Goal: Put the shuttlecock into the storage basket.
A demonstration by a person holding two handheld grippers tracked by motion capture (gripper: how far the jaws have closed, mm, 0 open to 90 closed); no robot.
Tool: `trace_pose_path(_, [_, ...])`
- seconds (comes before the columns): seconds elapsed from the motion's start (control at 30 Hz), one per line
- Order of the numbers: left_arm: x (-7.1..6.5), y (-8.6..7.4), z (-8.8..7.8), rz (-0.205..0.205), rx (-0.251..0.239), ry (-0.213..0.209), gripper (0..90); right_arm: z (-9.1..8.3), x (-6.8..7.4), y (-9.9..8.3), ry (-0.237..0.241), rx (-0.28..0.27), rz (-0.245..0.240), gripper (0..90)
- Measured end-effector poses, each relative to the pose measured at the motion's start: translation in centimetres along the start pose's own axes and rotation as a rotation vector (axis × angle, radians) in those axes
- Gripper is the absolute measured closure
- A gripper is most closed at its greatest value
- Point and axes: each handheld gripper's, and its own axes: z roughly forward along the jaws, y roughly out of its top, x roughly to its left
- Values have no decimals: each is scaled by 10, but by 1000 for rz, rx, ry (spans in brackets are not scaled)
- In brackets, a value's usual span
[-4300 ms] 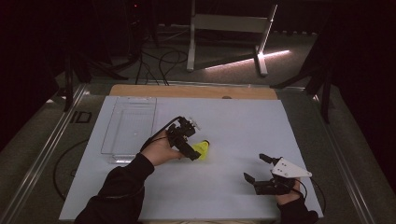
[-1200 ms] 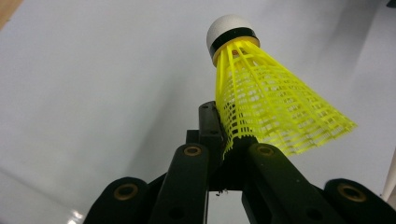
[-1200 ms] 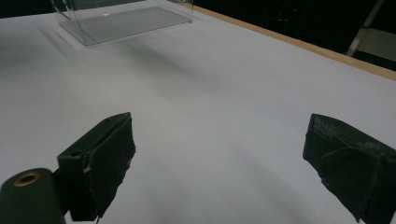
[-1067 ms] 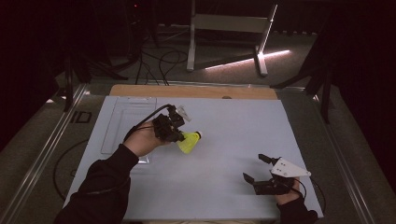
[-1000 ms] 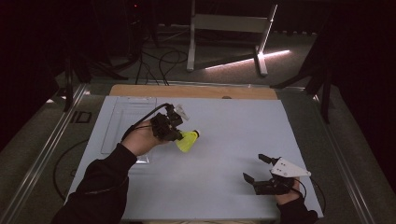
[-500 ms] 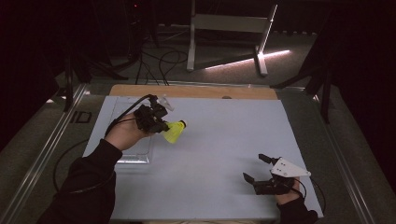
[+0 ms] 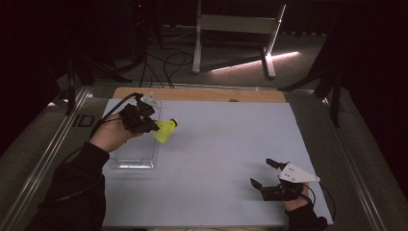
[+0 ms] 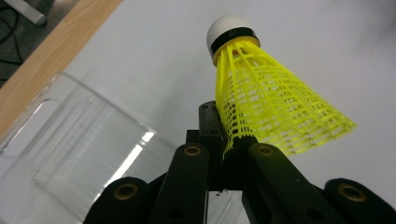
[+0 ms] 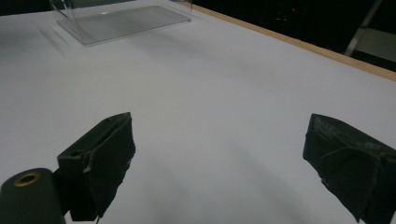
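Handle yellow shuttlecock (image 8: 275, 112) as v. light, springy, crush-prone: clamped by skirt edge in left gripper (image 8: 224, 154), aloft at right rim of clear bin (image 7: 137, 144); grip w/ min. force; right gripper (image 7: 268, 174) agape, idle on mat.

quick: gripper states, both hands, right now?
Left gripper: shut on the yellow shuttlecock, by its skirt.
Right gripper: open, nothing held.

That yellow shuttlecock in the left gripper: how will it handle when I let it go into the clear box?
The shuttlecock is an open plastic mesh, so probably very light and springy. Its skirt looks pinched at the fingers, so likely crushable. With a round cap and a cone, it may roll in the clear box.
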Motion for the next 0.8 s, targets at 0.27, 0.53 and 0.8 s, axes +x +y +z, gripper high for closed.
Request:
trace_pose_path(0.27, [18,-26,-6,23,11,-27,900,1,0,0,0,3,-1,87])
trace_pose_path(0.53, [38,-50,-9,19,23,-67,900,1,0,0,2,4,-1,87])
trace_pose_path(0.8, [56,-70,-7,94,22,-119,900,2,0,-1,2,6,0,87])
